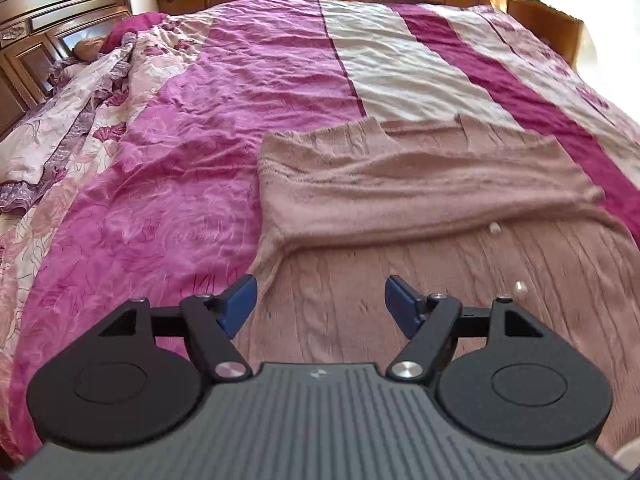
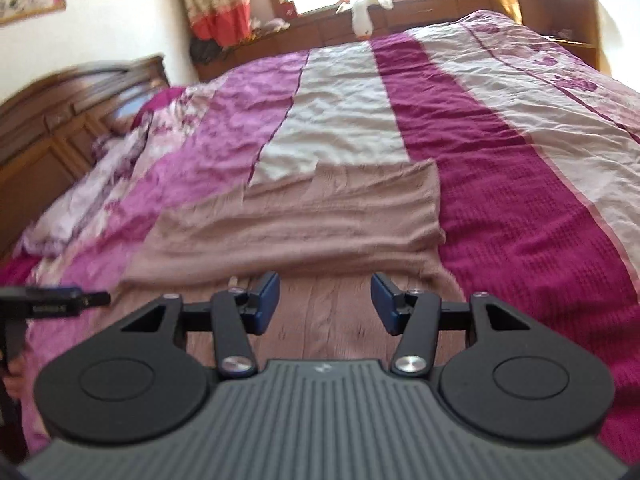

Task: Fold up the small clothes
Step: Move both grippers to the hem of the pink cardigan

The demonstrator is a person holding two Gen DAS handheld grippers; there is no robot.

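A dusty-pink knit sweater (image 1: pixel 420 184) lies flat on the bed, with a sleeve folded across its body. It also shows in the right wrist view (image 2: pixel 304 224). My left gripper (image 1: pixel 320 300) is open and empty, hovering over the sweater's near left part. My right gripper (image 2: pixel 325 302) is open and empty, over the sweater's near part. The left gripper's side (image 2: pixel 52 304) shows at the left edge of the right wrist view. Two small white buttons (image 1: pixel 520 288) sit on the sweater.
The bed is covered by a striped magenta, pink and cream quilt (image 1: pixel 224 92). A floral pillow and bunched cover (image 1: pixel 80 112) lie at the left by the wooden headboard (image 1: pixel 44 32). A wooden ledge (image 2: pixel 460 12) with a white soft toy (image 2: pixel 362 16) runs along the far side.
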